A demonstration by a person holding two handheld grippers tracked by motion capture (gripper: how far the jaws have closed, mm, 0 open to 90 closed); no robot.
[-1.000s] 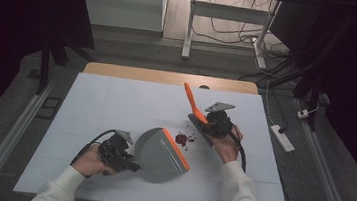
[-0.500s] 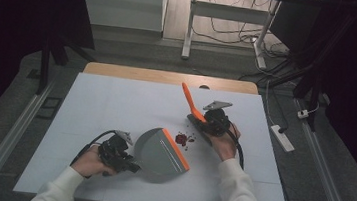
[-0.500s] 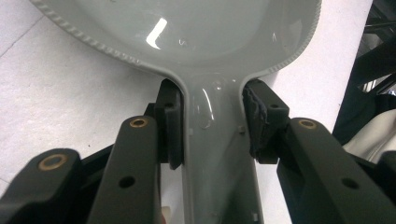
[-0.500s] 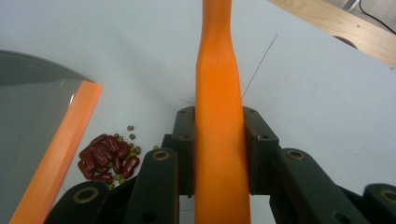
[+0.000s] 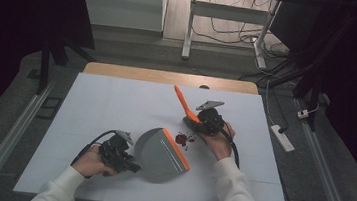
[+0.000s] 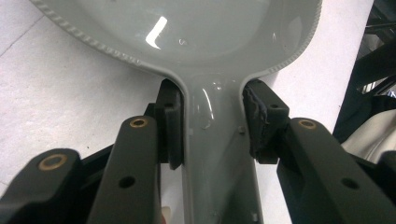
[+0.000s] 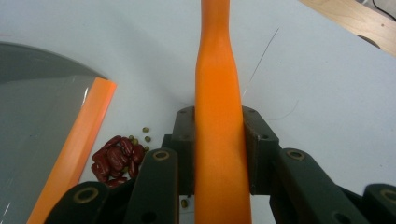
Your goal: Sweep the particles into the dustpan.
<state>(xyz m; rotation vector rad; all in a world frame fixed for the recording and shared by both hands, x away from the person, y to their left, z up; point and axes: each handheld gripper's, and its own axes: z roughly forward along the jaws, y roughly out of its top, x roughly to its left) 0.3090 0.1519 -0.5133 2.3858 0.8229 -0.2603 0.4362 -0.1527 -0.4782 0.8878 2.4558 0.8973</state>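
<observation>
Jaws on both sides are clamped: my left gripper pinches the neck of the grey dustpan handle, pads tight on either flank in the left gripper view, and my right gripper squeezes the orange brush handle between its pads. Dustpan sits flat on the white table, near the front edge, its orange lip turned toward the right hand. Brush handle sticks up and away at a slant; I can't see the bristle end, it's hidden under the gripper. Small pile of red beans lies on the table just beside the lip, between pan and brush, not on the pan yet. In the right gripper view the pile sits close to the orange lip with a few tiny green beans scattered just beside it, one more low by the jaws. So as I read it: both tools are picked up and in position, pan is lined up, and the beans are gathered near the lip. Left to do: sweep the heap plus stray green ones over the lip into the pan. Pan interior looks empty from what I see.
</observation>
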